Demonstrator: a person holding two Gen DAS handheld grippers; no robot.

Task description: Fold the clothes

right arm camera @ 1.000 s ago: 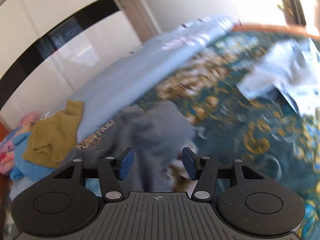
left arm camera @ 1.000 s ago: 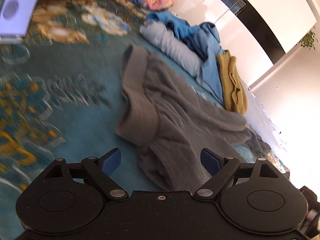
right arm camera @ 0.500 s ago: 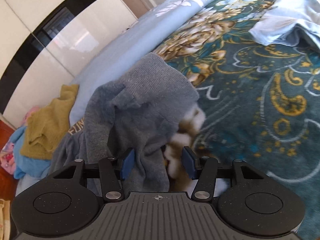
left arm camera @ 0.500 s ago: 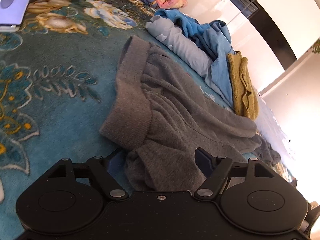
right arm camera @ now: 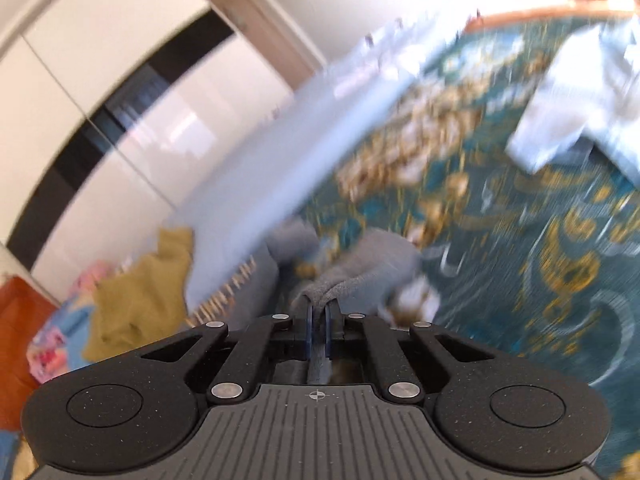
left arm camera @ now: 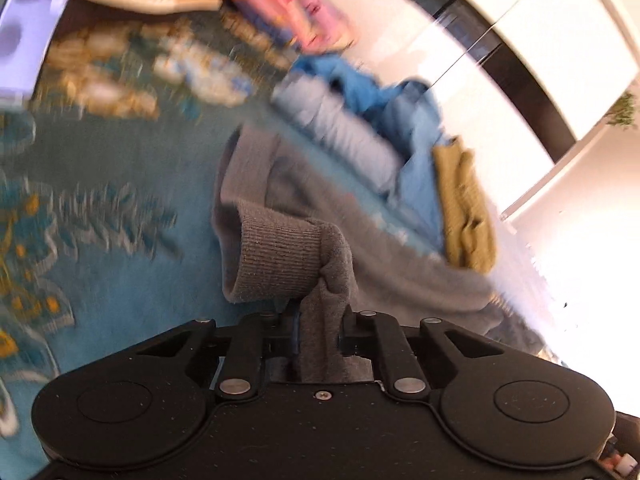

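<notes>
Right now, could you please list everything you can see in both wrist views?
grey sweatshirt: one, grey, on the bedspread, pinched at two spots
bedspread: one, teal with gold flowers, under everything
blue clothes: a heap, blue and pale grey, behind the sweatshirt
mustard garment: one, mustard, beside the blue heap
pink clothes: a pile, pink, far end
pale cloth: one, light blue, far right
wardrobe: one, white and black, behind
left hand-held gripper: black, shut on sweatshirt
right hand-held gripper: black, shut on sweatshirt

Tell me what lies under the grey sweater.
Under the grey sweater lies the teal patterned blanket; at its far edge, a pale blue sheet. What sits beneath its middle is covered. Both grippers are shut on its fabric.
</notes>
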